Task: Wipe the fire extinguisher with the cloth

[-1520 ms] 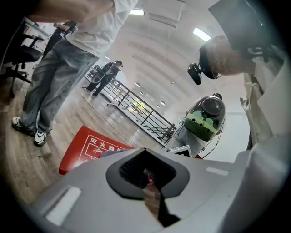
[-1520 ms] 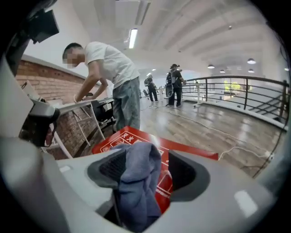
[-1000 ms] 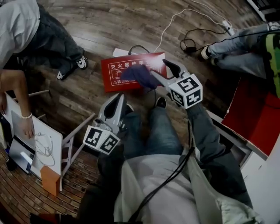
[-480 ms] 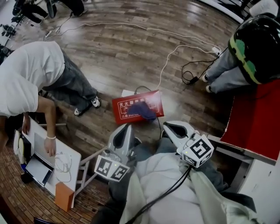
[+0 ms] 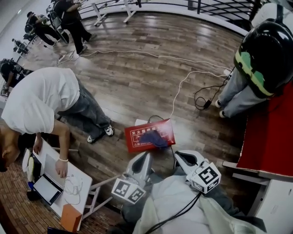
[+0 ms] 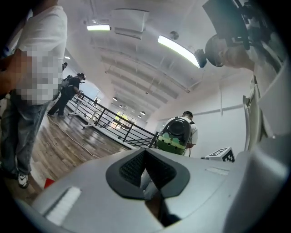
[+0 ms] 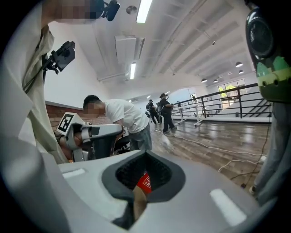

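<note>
1. Fire extinguisher box: red and flat with white print. It lies on the wooden floor, skewed to the floorboards, just ahead of the wearer's legs.
2. Cloth: dark blue and bunched. It rests on the right half of the box lid, with a fold reaching the lid's right edge. No tongs touch it.
3. Left tongs: clenched, pads meeting, nothing between them. The tips are near the box's near edge in the head view and clear of it.
4. Right tongs: clenched, nothing gripped. The tips are near the box's right corner and apart from it. In the right gripper view the red lid shows only far off, through the slot below the pads.
5. White cable: runs across the floor and down toward the box's far edge. A black cable is coiled to the right.
6. Person in a white shirt: bends over at the left. One shoe is near the box's left edge, with a strip of bare floor between.
7. Worktop: white and low, at the lower left, well apart from the box. It carries a tablet and an orange block at its near corner.
8. Person with a green and black backpack: stands at the right beside a red surface, whose edge hems that side.
9. Open room: broad bare floor beyond the box's far edge, up to the railing.
</note>
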Motion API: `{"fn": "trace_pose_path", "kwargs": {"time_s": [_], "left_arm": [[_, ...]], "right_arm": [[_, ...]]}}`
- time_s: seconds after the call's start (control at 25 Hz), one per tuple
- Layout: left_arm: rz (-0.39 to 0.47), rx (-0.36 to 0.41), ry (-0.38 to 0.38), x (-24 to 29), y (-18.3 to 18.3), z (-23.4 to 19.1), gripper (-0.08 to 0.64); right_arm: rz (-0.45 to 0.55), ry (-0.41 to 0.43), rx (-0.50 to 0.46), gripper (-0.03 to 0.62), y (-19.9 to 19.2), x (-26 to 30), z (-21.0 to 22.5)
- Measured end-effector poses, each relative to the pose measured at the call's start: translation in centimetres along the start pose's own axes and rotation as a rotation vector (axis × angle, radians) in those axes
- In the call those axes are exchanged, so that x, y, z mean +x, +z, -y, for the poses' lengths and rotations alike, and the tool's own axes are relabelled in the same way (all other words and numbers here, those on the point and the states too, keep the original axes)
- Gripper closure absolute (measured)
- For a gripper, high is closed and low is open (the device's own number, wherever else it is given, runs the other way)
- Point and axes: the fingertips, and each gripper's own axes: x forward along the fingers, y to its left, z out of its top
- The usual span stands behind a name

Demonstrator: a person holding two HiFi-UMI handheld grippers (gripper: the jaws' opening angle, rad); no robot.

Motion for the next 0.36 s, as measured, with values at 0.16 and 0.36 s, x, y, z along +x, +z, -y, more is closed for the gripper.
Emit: {"fn": "trace_pose_path", "kwargs": {"time_s": [0.16, 0.36], "left_arm": [[0.006, 0.010, -0.021, 0.52, -0.05, 0.47, 0.569], [0.032, 0.018, -0.018, 0.70, 0.45, 0.77, 0.569]], "right_arm": [[0.014, 0.007, -0.016, 0.591, -0.05, 0.12, 0.09], [0.014, 0.026, -0.049, 0.591, 0.32, 0.16, 0.03]]}}
